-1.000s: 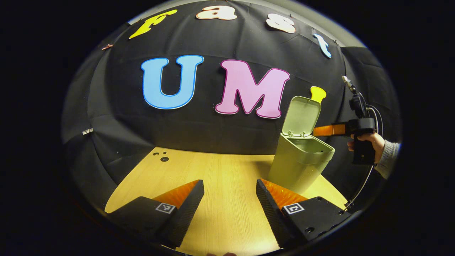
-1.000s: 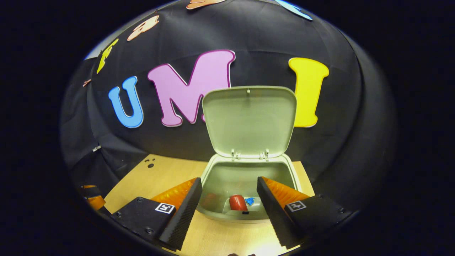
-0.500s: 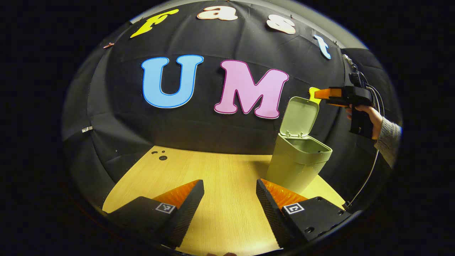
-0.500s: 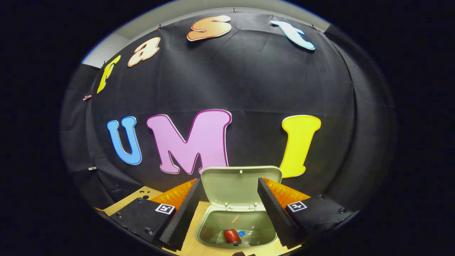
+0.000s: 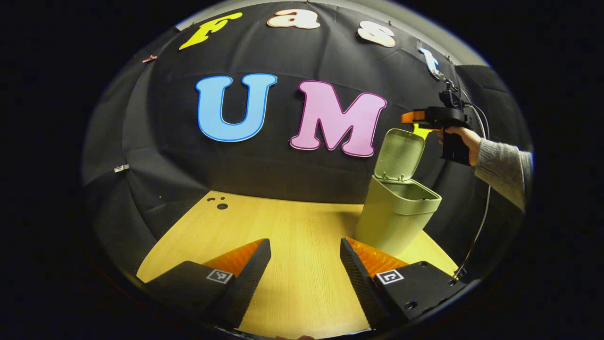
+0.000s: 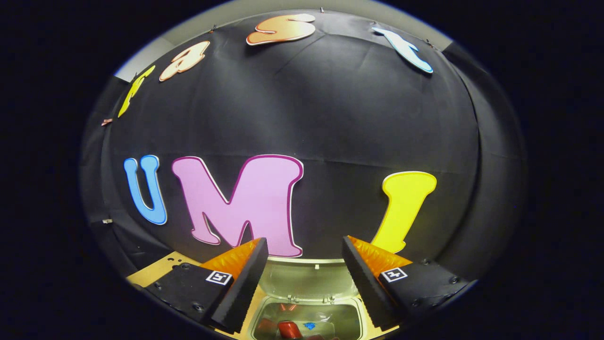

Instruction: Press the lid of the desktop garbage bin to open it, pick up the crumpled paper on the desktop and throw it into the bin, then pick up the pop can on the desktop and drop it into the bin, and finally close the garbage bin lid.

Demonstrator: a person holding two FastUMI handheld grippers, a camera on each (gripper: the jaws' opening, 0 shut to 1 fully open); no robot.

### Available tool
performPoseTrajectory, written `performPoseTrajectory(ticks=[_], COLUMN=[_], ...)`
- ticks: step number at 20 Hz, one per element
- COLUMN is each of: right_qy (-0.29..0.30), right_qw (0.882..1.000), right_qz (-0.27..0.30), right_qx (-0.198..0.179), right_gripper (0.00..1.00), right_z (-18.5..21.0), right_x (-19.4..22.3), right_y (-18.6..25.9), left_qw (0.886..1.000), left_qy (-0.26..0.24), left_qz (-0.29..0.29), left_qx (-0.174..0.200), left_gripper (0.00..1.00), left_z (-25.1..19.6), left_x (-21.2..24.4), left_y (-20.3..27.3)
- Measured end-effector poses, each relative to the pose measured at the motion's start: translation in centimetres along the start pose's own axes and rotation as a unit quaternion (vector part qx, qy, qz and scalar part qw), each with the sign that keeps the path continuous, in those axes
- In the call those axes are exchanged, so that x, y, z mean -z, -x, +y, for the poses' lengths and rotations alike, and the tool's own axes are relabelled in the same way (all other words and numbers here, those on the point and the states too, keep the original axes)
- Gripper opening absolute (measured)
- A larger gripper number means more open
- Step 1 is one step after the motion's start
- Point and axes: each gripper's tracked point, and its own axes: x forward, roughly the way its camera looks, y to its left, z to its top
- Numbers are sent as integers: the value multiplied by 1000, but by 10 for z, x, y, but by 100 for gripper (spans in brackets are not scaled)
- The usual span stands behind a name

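Green bin sits on the wooden table with its lid flipped up. The right gripper hovers just above the lid's top edge, maybe touching it, hard to tell. Left gripper hangs low over the table, fingers spread.

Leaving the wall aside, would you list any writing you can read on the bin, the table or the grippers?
Garbage bin and its lid: no writing.
Table: none.
Left gripper and right gripper: square coded markers, no words.
Red can inside the bin: too small to read.
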Motion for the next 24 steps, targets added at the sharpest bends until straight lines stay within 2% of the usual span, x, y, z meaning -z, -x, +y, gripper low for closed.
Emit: performPoseTrajectory(ticks=[5, 8, 11, 20, 24], right_qy=[-12, -6, -23, -32, -25], right_qw=[999, 998, 997, 995, 991], right_qz=[25, 51, 69, 89, 126], right_qx=[18, 32, 28, -7, -21], right_gripper=[98, 98, 99, 98, 98], right_z=[-9, -16, -15, -9, -4], right_x=[6, 19, 29, 54, 84], right_y=[-32, -40, -38, 16, 42], left_qw=[1000, 1000, 1000, 1000, 1000], left_qy=[5, 5, 5, -1, -8], left_qz=[0, 2, 3, 10, 11], left_qx=[-9, -10, -8, 9, 18], left_gripper=[94, 94, 94, 94, 94], left_z=[8, 10, 7, -7, -15], left_x=[-1, 1, 0, 2, 1], left_y=[4, 2, -1, -12, -17])
